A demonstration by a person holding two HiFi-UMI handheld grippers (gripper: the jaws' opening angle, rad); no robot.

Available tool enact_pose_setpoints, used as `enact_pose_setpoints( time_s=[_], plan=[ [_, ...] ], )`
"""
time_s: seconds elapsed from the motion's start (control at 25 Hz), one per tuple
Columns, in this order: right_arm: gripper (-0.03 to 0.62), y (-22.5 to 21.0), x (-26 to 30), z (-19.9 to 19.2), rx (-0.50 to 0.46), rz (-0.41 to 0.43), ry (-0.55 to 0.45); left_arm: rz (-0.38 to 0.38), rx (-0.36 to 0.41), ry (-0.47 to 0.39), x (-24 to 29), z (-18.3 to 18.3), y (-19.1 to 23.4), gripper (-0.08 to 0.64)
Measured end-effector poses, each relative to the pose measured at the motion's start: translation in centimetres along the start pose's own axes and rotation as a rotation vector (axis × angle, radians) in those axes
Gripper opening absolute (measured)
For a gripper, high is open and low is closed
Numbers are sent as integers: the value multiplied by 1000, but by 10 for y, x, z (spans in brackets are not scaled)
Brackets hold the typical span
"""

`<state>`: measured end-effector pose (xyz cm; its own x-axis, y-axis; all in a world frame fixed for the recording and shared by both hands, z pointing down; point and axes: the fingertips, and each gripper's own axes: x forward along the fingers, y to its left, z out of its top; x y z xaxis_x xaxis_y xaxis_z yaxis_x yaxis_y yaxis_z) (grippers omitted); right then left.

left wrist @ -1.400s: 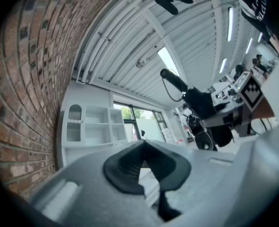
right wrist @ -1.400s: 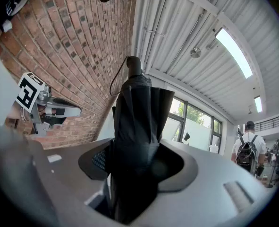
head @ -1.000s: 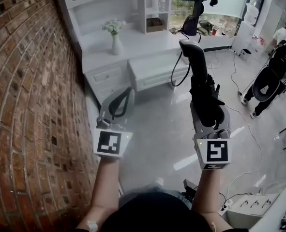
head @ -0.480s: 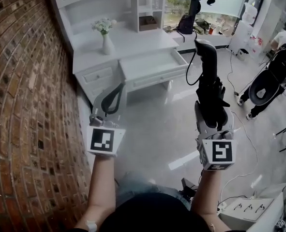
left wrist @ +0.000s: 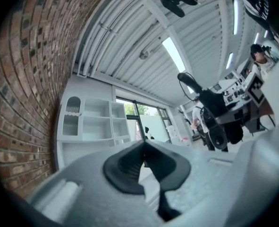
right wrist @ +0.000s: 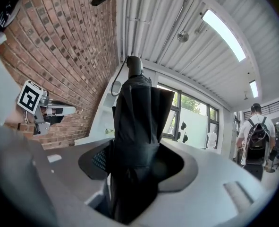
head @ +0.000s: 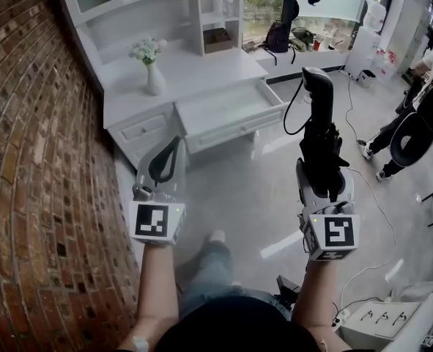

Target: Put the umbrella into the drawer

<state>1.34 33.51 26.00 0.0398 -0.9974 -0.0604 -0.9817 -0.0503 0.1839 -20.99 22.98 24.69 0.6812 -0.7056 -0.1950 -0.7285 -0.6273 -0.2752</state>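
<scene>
The folded black umbrella (head: 321,134) is pinched low on its canopy by the jaws of the right gripper (head: 323,189), above the floor and well short of the open drawer (head: 227,108). It seems best to carry it over the drawer and turn it along the drawer's length before lowering. Its long axis runs away from the person, handle end leading; the left gripper (head: 165,166) has its jaws pressed together, empty.

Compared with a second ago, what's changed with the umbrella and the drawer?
Little: the person has taken a step, a foot now forward. The right gripper still holds the umbrella upright; the left gripper stays shut and empty; the drawer stays open.
</scene>
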Motion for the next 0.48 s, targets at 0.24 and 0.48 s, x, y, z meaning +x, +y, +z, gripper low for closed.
enact_pose_setpoints(
  time_s=[0.24, 0.48],
  plan=[
    [242, -16, 62, -4, -18, -17, 14, 33, -33, -42, 49, -17, 39, -3],
    [243, -16, 139, 1, -31, -12, 19, 48, -51, -49, 104, -40, 89, -3]
  ],
)
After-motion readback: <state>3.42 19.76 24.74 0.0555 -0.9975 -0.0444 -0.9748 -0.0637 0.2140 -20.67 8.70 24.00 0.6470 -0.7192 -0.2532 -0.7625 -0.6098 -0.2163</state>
